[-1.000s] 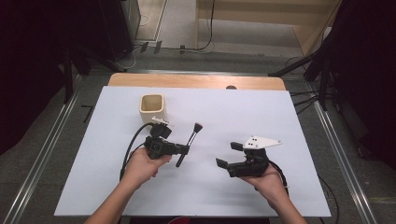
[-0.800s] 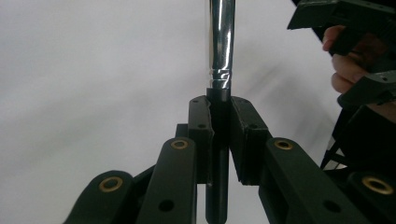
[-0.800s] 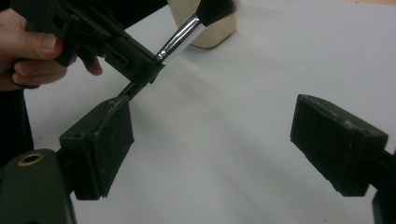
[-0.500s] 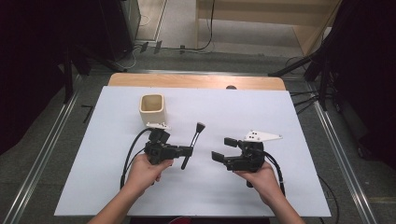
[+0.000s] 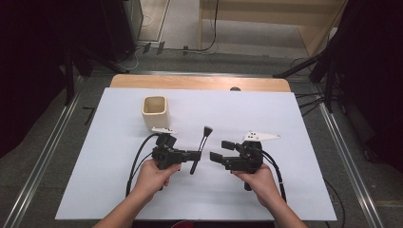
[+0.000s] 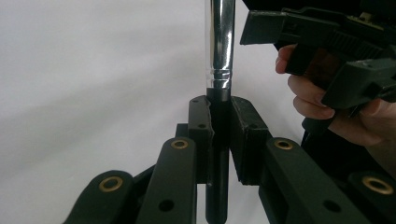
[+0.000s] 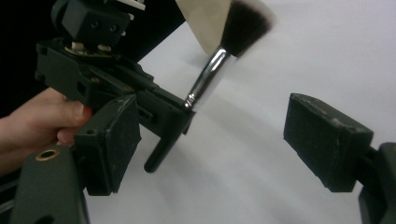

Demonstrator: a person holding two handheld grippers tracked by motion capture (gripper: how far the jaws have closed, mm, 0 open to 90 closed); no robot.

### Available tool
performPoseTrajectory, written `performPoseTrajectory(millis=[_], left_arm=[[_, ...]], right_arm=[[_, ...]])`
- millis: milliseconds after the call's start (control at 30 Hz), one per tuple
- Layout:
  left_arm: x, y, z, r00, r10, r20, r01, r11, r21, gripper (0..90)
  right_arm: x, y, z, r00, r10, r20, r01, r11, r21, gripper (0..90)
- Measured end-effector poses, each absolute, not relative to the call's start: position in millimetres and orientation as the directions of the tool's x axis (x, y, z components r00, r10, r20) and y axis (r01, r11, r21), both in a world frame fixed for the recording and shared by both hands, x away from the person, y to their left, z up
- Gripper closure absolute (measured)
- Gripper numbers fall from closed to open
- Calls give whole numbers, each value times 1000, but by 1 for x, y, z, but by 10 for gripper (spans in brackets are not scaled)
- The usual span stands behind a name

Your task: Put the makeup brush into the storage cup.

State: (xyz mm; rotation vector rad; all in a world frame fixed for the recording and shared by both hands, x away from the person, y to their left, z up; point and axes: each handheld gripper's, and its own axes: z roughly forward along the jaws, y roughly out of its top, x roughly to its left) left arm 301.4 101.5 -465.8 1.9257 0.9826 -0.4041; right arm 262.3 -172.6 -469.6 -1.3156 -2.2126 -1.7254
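In the high view, near the lower middle of the frame, the person's left hand [image 5: 154,175] is holding the left gripper [image 5: 194,155], whose fingers are clamping the black handle of a makeup brush [image 5: 201,146]. The brush is running from lower left to upper right just above the white desk [image 5: 294,118], its dark bristles pointing toward the far edge and its handle end sticking out below the fingers. In the left gripper view the two black pads are pressing together around the handle just beneath the shiny silver ferrule, which is rising to the top centre of the frame. To the right of the brush, the right hand [image 5: 259,183] is holding the right gripper [image 5: 219,150], which is pointing left at the brush with its fingers standing wide apart and gripping nothing. In the right gripper view those fingers are framing the scene from the lower left and the right edge, with the brush sitting between and beyond them, its fluffy head at the top centre. A cream square cup [image 5: 155,111] is standing upright in the upper left part of the desk, near the left gripper and behind it, its open mouth facing up. Black cables are trailing from both grippers toward the bottom of the frame.
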Motion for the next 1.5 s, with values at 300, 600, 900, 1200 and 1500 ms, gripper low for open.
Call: performPoseTrajectory(millis=[300,600,900,1200,1500], left_arm=[[298,93,-469,642,452,-620,759,-255,600,801],[296,92,-470,643,439,-628,757,-233,611,801],[291,85,-470,646,431,-630,750,-207,628,801],[288,75,-475,635,424,-646,758,-177,628,800],[286,72,-478,631,424,-650,762,-184,620,798]], right_arm=[[265,-171,-472,-599,582,550,662,-27,749,217],[270,-170,-473,-553,573,605,705,-65,706,303],[275,-165,-474,-514,571,640,735,-92,672,417],[278,-166,-476,-462,575,675,766,-125,631,570],[279,-167,-475,-423,555,716,798,-146,585,764]])
